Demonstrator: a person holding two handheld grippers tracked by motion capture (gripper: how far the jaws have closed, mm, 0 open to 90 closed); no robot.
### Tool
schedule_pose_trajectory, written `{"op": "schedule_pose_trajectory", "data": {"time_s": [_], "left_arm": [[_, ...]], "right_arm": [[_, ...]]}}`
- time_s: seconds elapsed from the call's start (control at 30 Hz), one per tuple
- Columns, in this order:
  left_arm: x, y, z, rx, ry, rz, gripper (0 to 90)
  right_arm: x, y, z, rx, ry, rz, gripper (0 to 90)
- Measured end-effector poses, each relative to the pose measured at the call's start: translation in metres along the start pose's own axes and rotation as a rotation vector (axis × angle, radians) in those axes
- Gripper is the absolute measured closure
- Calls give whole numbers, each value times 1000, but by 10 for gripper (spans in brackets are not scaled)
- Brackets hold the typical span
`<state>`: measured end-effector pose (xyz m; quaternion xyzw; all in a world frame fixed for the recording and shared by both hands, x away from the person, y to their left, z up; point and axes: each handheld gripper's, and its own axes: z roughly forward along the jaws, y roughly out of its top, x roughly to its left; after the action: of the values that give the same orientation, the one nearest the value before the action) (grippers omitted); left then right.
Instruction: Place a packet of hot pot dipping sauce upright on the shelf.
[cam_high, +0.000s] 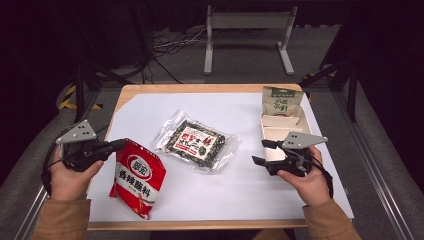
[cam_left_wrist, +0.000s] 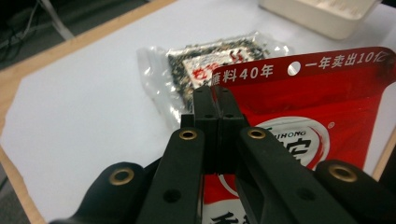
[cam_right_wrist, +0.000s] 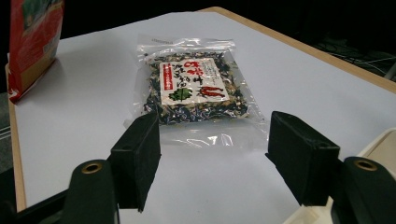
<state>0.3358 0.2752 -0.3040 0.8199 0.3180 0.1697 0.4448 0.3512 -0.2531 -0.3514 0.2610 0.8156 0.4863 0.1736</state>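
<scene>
White paper covers the surface where the left gripper (cam_left_wrist: 217, 109) pinches the top corner of the light, floppy red pouch (cam_high: 136, 176), left of the clear packet (cam_high: 197, 141), while the right gripper (cam_right_wrist: 215, 158) gapes.

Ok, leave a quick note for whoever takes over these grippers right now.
Left gripper: jaws shut on the top edge of the red packet, which is at the table's left front.
Right gripper: jaws open, holding nothing, beside the cream tray, facing the clear packet.
Clear packet lies flat mid-table. Green packet stands in the tray's far end.
Done: red packet gripped. Left, probably: moving the red and clear packets to the tray.
</scene>
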Motion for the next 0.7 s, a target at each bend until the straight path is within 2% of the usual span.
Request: {"op": "schedule_pose_trajectory", "data": {"time_s": [0.1, 0.2, 0.27, 0.3, 0.33, 0.37, 0.5, 0.7], "left_arm": [[-12, 6, -11, -47, -1, 27, 900], [-22, 12, -16, -67, -9, 58, 900], [-24, 13, -16, -68, -19, 63, 900], [-30, 16, -13, -70, -37, 79, 900], [-30, 16, -13, -70, -37, 79, 900], [-34, 20, -9, -80, -70, 86, 900], [-39, 27, -4, -87, -83, 103, 900], [-48, 38, -1, -128, -122, 115, 900]], "right_arm": [[0, 1, -2, -5, -1, -2, 348], [1, 2, -2, -9, 0, -3, 348], [1, 2, -2, -9, -1, -5, 348], [1, 2, -1, -8, -1, -6, 349], [2, 2, -1, -7, 2, -7, 351], [2, 3, 0, -9, 7, -6, 353], [5, 5, 2, -16, 23, -11, 357], [12, 9, 10, -17, 58, -21, 359]]}}
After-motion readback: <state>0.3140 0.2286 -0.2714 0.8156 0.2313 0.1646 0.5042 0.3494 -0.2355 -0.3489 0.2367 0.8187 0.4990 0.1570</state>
